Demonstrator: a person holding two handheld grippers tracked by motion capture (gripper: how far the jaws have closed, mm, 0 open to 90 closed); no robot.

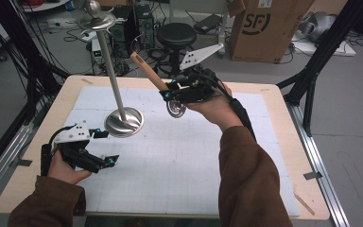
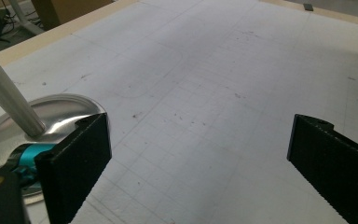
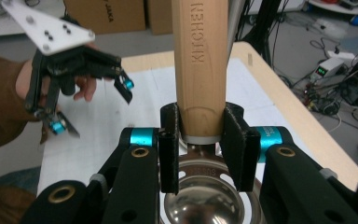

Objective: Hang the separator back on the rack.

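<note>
In the high view the right tool [image 1: 170,92] sits above the middle of the frame, lifted off the tabletop [image 1: 274,156], and it is clamped on a utensil with a wooden handle [image 1: 149,72]. The handle slants up toward the upper left, while the utensil's round metal head [image 1: 176,108] hangs just below the tool. The right gripper view shows the grip closely: the two black jaws press against either side of the handle's lower end, where it meets a pale collar, and the shiny bowl [image 3: 205,205] of the utensil lies beneath them at the bottom of the frame. Letters reading KITCHEN run along the handle [image 3: 200,60].

The left tool [image 1: 105,147] rests low at the lower left of the high view, held in the person's left hand [image 1: 66,168], with its jaws standing well apart and nothing between them. The left gripper view confirms this — only the white gridded mat [image 2: 205,93] lies in the gap between them.

A metal stand [image 1: 116,90] rises just beside the left tool: its round base [image 1: 124,122] sits on the mat left of centre, and its thin pole leans up to a small dish at the upper left of the frame. In the left gripper view that base [image 2: 51,116] appears at the left edge — close behind the left jaw; I cannot tell whether they touch.
</note>
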